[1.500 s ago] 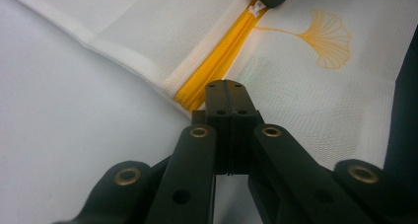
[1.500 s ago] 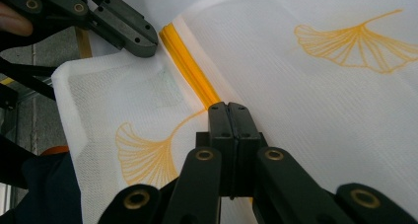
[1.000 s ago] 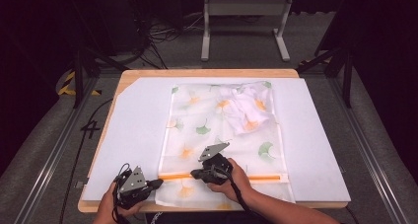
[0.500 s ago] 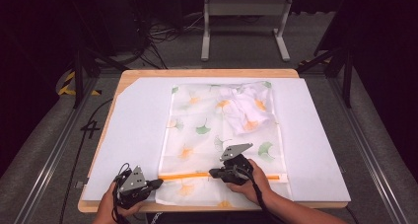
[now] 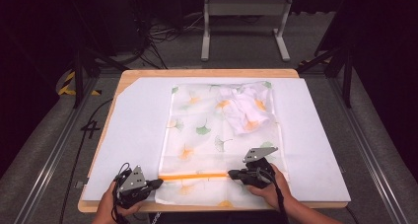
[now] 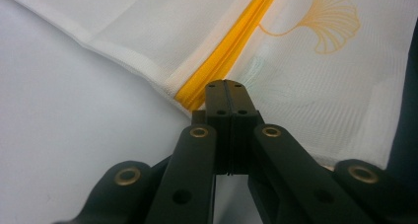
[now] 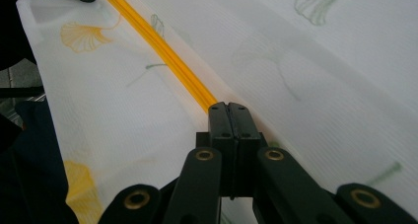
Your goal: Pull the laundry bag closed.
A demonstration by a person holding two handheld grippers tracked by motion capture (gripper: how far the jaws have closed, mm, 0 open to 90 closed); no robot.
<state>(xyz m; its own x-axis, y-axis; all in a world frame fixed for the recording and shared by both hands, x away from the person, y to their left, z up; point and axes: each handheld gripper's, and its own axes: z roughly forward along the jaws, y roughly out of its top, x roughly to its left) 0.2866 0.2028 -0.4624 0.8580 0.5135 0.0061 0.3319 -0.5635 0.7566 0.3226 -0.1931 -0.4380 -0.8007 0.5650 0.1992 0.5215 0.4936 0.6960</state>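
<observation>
A dark room surrounds the tabletop (image 5: 128, 135), where a mesh bag (image 5: 197, 135) lies flat. The left claw (image 5: 156, 182) clamps the zipper (image 5: 194, 176) end; the right claw (image 5: 231, 174) clamps partway along, so zipping seems about half done. The high view shows white clothes (image 5: 249, 113) inside the bag.

There is one table (image 5: 123, 83), its wooden edge showing around one white sheet (image 5: 138, 130) that covers its top. On the sheet lies one translucent mesh bag (image 5: 197, 120) printed with ginkgo leaves, and the bag carries one orange zipper (image 5: 193, 176). Inside the bag sits one crumpled white garment (image 5: 246, 110). Two grippers are at the near edge, the left gripper (image 5: 156, 182) and the right gripper (image 5: 231, 174), each held in one hand, so two hands in all. Beyond the table stands one grey metal frame (image 5: 244, 17).
</observation>
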